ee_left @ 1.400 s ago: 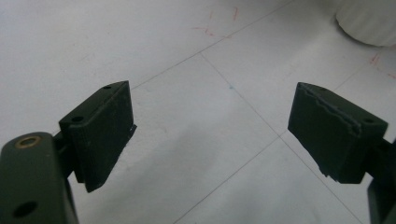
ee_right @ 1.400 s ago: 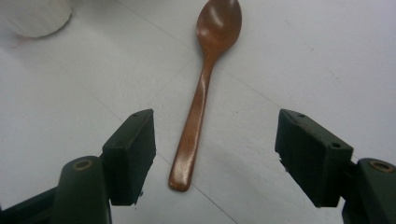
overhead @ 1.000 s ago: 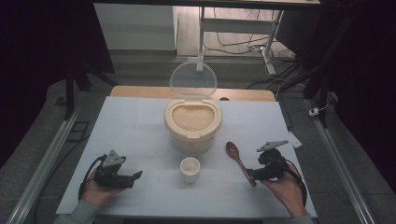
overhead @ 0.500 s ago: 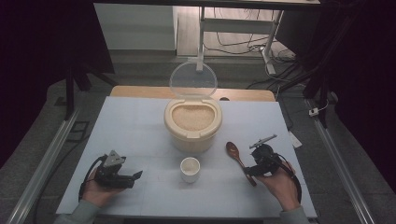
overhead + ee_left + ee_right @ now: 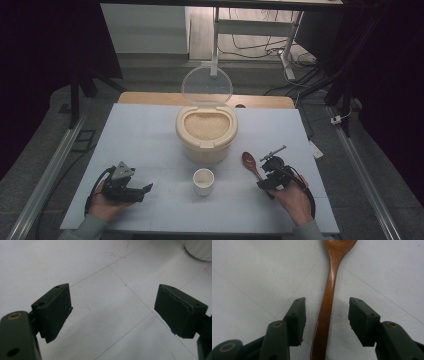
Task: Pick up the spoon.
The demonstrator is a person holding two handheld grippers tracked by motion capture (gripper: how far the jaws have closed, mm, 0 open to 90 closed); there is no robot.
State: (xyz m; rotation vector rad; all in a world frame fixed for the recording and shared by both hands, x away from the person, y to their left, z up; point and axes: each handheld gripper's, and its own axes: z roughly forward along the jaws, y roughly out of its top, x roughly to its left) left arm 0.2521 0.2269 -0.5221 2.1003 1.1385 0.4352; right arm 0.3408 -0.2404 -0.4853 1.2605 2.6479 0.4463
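Wooden and dark brown, the spoon (image 5: 329,292) lies flat on the white table (image 5: 150,135), its bowl pointing toward the rice container (image 5: 206,134) and its handle running back between the jaws of the right gripper (image 5: 325,322). Those jaws have just been closing around the handle, yet a clear gap shows on each side of it, so the pads do not press on the wood and nothing is held. In the high view the right gripper (image 5: 265,182) sits low over the handle end, to the right of the small white cup (image 5: 203,181).

On the other side, the left gripper (image 5: 112,312) rests near the table's front left with its jaws wide apart and only bare tabletop between them.

The container stands in the middle with its clear lid (image 5: 206,86) already swung up, and pale rice fills it nearly to the rim. The cup just in front looks empty, as far as its small size lets me tell. So I judge the work to be at its very start: the lid is open and the spoon is lined up, but the grasp is not finished, and lifting, scooping rice and tipping it into the cup all remain
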